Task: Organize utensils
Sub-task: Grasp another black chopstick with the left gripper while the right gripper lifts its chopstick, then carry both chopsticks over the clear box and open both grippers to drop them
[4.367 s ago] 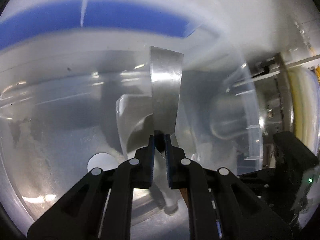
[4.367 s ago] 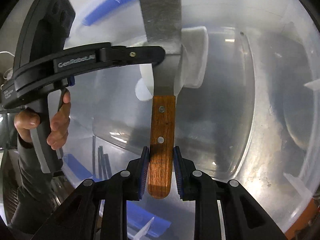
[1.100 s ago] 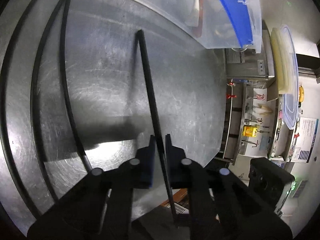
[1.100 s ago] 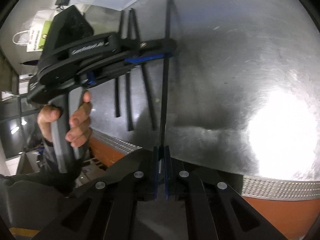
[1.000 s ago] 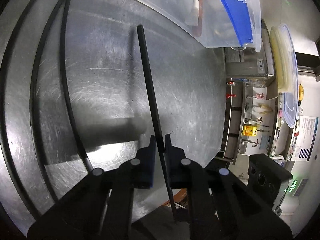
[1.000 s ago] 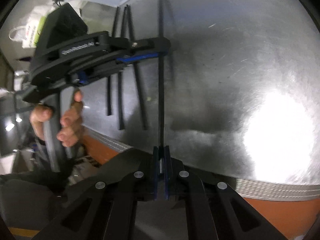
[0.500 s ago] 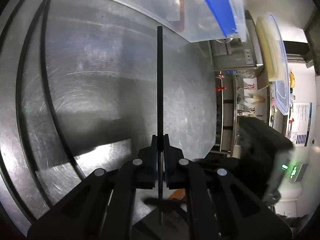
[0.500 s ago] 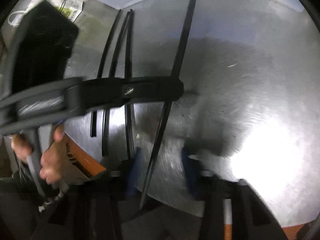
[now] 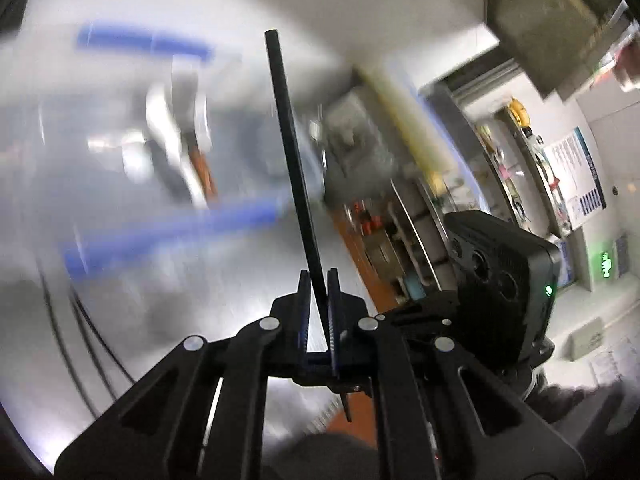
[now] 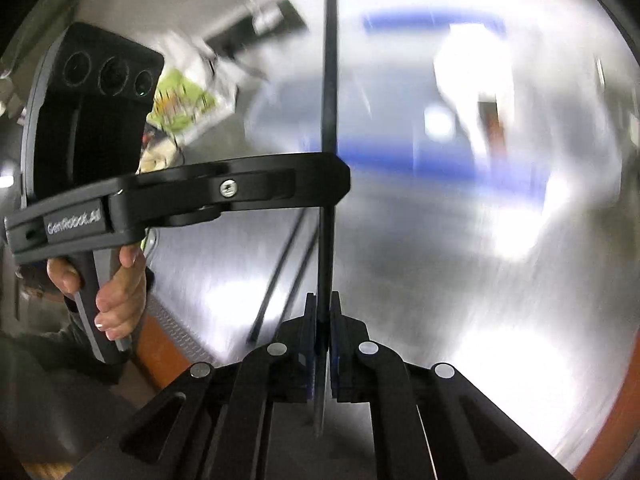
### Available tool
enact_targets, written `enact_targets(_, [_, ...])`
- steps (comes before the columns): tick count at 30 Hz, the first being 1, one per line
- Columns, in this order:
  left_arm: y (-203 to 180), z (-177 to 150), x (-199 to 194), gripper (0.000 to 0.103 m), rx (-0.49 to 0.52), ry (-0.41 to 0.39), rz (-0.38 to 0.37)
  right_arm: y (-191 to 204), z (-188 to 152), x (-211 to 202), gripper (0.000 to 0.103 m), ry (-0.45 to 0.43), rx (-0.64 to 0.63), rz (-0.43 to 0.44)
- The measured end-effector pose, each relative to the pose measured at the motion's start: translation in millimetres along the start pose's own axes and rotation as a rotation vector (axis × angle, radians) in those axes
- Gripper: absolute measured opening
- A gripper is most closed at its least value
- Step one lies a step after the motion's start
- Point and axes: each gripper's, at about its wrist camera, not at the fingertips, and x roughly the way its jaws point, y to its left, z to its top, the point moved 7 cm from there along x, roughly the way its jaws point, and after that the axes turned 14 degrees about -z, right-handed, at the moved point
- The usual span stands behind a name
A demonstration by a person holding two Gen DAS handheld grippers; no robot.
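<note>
Chopstick (image 9: 296, 184) carriage is the step in hand, by my reading: one thin black stick is gripped by both claws at once, above the steel surface (image 10: 440, 340). The left claw (image 9: 318, 304) is pinched narrow on the stick partway along its length; the right claw (image 10: 323, 320) is closed tight near its lower end, and in the right view the left claw (image 10: 334, 184) crosses the stick higher up. To do this well, both hands should travel together so the stick is neither bent nor twisted, and one claw should let go only once the tip is over the bin. More black sticks (image 10: 280, 272) lie on the surface. Beyond stands a clear bin with blue rim (image 9: 168, 224), blurred; inside it something white and a brown-handled tool show, but I cannot tell more.
</note>
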Motion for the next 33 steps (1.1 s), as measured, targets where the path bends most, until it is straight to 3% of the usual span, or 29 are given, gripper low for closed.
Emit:
enact_targets(2, [10.0, 50.6, -7.8, 0.006, 0.012, -0.031, 0.028, -11.0, 41.3, -3.2, 0.007, -0.024, -0.013, -0.011])
enact_targets(5, [45.5, 111.5, -6.9, 0.006, -0.039, -0.039, 0.079, -34.5, 109.6, 11.5, 0.007, 0.014, 0.007, -0.002])
enact_targets(9, [101.4, 145.9, 2.9, 0.008, -0.108, -0.001, 0.194, -53.2, 149.1, 61.4, 0.008, 0.106, 0.076, 0.032])
enact_targets(12, [146.3, 149.7, 18.7, 0.008, -0.172, 0.066, 0.249, -58.4, 156.7, 92.3, 0.008, 0.163, 0.124, 0.064])
enact_targets(16, [195.0, 130.8, 36.3, 0.009, -0.289, 0.147, 0.273, -75.8, 147.6, 136.5, 0.009, 0.272, 0.202, 0.122])
enact_targets(24, [241.0, 102.6, 66.5, 0.009, -0.407, 0.256, 0.326, -97.9, 130.3, 177.9, 0.008, 0.417, 0.265, 0.055])
enact_targets(26, [252.5, 97.9, 68.4, 0.027, -0.465, 0.274, 0.345, -97.6, 129.5, 187.4, 0.008, 0.453, 0.269, 0.021])
enact_targets(27, [257.8, 94.2, 67.5, 0.056, -0.515, 0.278, 0.347, -100.4, 126.1, 192.2, 0.008, 0.482, 0.282, 0.010])
enact_targets(28, [259.6, 91.8, 66.3, 0.078, -0.547, 0.269, 0.343, -102.0, 124.9, 194.9, 0.008, 0.494, 0.292, 0.001])
enact_targets(32, [255.0, 89.9, 50.9, 0.079, -0.537, 0.235, 0.354, -114.0, 118.6, 195.1, 0.012, 0.507, 0.314, -0.047])
enact_targets(33, [246.3, 91.1, 42.2, 0.079, -0.519, 0.215, 0.358, -115.3, 118.2, 186.5, 0.021, 0.490, 0.309, -0.056])
